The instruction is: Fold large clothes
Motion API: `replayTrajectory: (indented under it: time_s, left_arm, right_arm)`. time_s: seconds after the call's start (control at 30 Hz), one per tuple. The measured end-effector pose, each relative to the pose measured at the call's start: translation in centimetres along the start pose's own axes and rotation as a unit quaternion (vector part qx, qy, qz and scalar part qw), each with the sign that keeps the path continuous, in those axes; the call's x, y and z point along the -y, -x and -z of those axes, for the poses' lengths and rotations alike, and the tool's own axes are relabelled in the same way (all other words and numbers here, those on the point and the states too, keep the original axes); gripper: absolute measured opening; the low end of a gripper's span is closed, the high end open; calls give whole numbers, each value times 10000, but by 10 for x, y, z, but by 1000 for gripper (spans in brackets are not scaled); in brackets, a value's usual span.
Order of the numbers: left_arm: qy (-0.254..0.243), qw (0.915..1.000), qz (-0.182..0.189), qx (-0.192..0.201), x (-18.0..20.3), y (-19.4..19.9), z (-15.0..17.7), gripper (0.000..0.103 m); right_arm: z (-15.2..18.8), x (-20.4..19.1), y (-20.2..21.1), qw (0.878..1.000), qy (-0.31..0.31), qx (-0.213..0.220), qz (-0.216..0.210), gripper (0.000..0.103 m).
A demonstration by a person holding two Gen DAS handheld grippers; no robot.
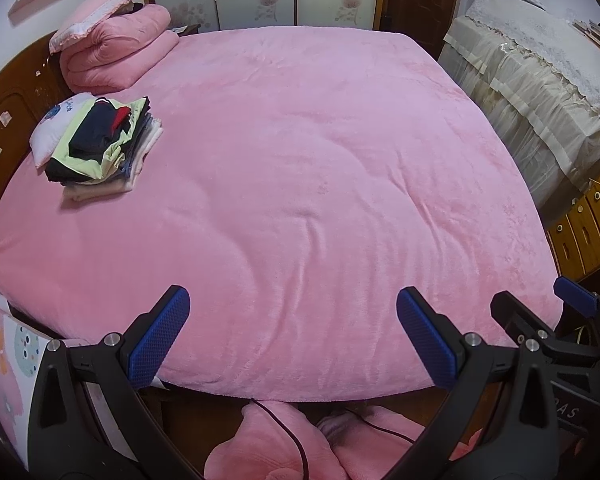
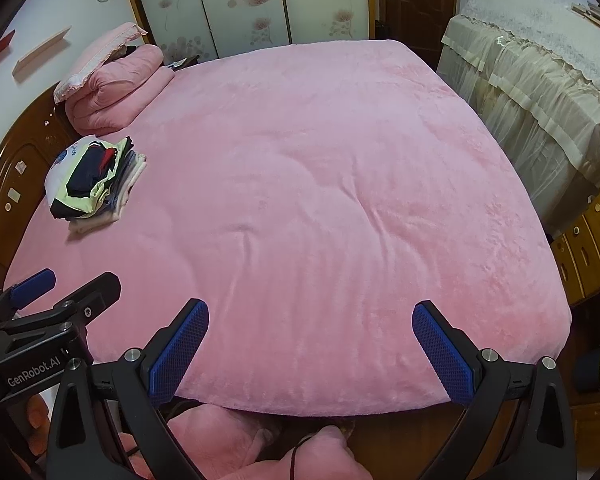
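A stack of folded clothes [image 1: 100,148] [image 2: 96,184] lies at the left of the pink bed [image 1: 320,184] [image 2: 320,200], close to the headboard; a dark garment with a red patch is on top. My left gripper [image 1: 292,304] hovers open over the bed's near edge, nothing between its blue pads. My right gripper [image 2: 310,316] is open too, just to its right, also holding nothing. Each gripper shows at the edge of the other's view. No unfolded garment lies on the bed.
A folded pink quilt [image 1: 116,56] with a pillow on it sits at the far left corner. A wooden headboard [image 1: 8,120] runs along the left. Lace-covered furniture [image 1: 540,92] and wooden drawers [image 1: 584,232] stand to the right. Pink fabric [image 1: 280,440] and a cable lie below the near edge.
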State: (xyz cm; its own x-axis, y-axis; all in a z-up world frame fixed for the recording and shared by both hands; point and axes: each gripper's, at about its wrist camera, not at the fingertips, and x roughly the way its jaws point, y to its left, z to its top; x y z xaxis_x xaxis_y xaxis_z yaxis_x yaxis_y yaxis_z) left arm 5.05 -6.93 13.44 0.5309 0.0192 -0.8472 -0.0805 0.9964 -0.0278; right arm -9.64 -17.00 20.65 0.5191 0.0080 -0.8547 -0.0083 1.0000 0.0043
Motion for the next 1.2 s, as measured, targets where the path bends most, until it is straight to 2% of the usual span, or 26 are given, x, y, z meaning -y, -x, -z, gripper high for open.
replayTrajectory:
  time_s: [1.2]
  left_arm:
    - [-20,9998,38,-218,-16,-3,-5,102]
  right_arm:
    - [1,2,-7,9998,100,-186,31,103]
